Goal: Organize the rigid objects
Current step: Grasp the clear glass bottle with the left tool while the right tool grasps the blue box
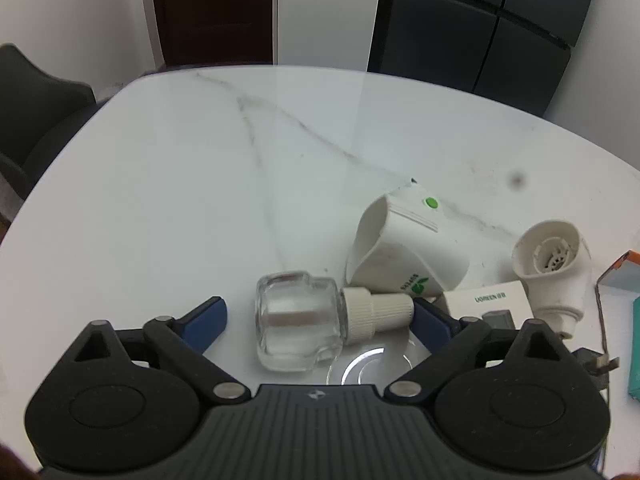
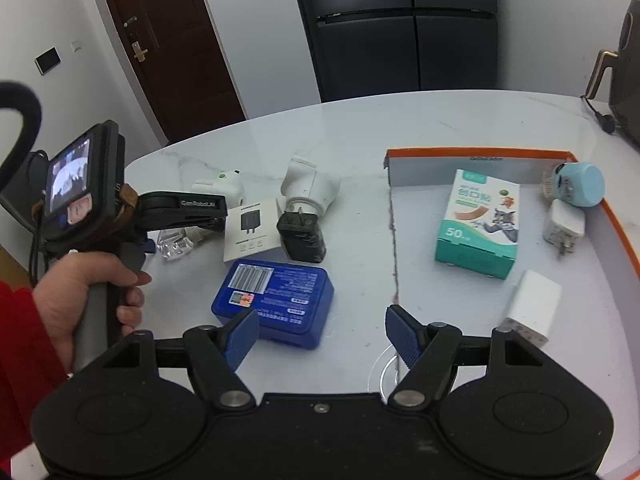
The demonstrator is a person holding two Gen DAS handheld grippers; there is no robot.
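Observation:
A clear glass bottle [image 1: 298, 322] with a white ribbed cap lies on its side on the white marble table [image 1: 200, 160], between the fingers of my open left gripper [image 1: 320, 322]. The cap touches the right finger. The bottle also shows in the right wrist view [image 2: 176, 245], under the left gripper. My right gripper [image 2: 322, 336] is open and empty above the table, between a blue box [image 2: 276, 300] and an orange-rimmed tray [image 2: 480, 154]. The tray holds a teal plaster box [image 2: 478, 220], a white charger [image 2: 564, 226], a white block [image 2: 532, 308] and a light blue round object [image 2: 582, 184].
Two white plug-in devices [image 1: 404, 248] [image 1: 554, 268], a white charger box [image 2: 252, 228] and a black plug adapter [image 2: 302, 236] lie near the bottle. A dark chair [image 1: 36, 112] stands at the table's left. A dark appliance [image 2: 624, 80] stands at the back right.

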